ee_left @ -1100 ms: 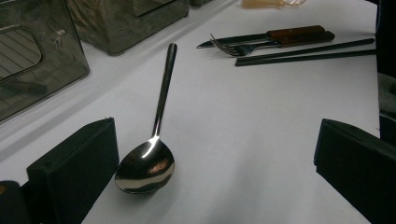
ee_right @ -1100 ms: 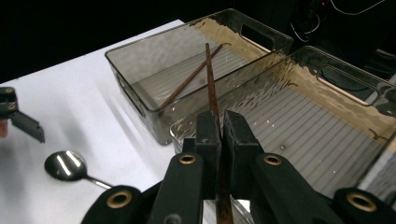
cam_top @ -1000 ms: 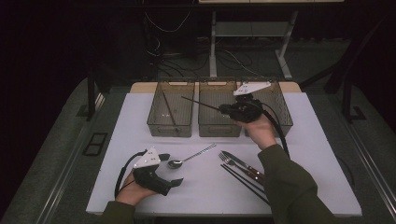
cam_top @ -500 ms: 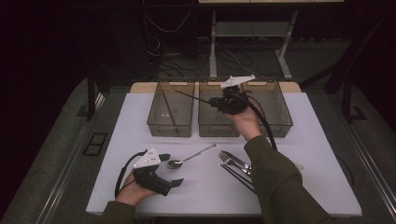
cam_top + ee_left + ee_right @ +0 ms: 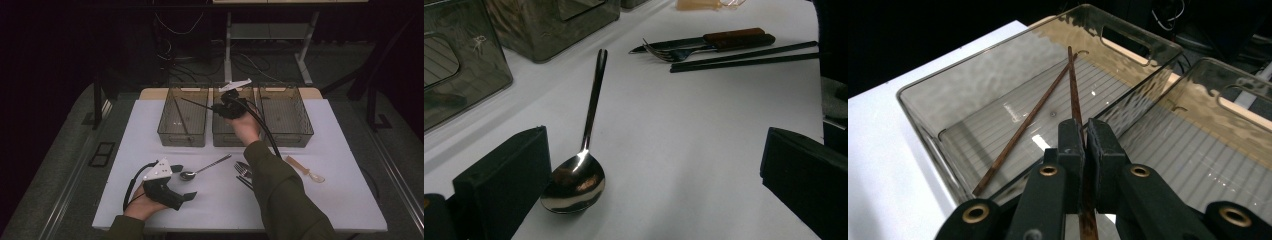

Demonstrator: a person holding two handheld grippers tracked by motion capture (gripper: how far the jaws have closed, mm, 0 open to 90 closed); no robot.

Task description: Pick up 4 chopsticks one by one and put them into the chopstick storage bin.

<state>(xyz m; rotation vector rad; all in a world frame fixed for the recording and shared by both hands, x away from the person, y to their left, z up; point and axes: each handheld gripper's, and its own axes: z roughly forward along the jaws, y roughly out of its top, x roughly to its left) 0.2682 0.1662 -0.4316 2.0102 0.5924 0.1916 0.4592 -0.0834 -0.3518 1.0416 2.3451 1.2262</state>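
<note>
My right gripper [image 5: 220, 109] hovers over the back bins, shut on a brown chopstick [image 5: 197, 104] whose far end reaches out over the left bin [image 5: 182, 139]. In the right gripper view the jaws [image 5: 1085, 127] pinch this chopstick [image 5: 1073, 75] above the bin's floor, where a second brown chopstick [image 5: 1020, 127] lies. My left gripper [image 5: 184, 182] rests on the table at the front left, open. A metal spoon [image 5: 579, 175] lies between its fingers [image 5: 504, 180], bowl close to the left one, untouched.
Three smoky plastic bins stand side by side at the back: left, middle [image 5: 227, 140] and right [image 5: 285, 137]. A fork and knife [image 5: 694, 47] and black chopsticks [image 5: 744, 57] lie mid-table. A pale spoon [image 5: 305, 169] lies to the right.
My right gripper has carried the chopstick leftward and slightly lower, from above the right bin toward the left bin. The left gripper and spoon have stayed put.
</note>
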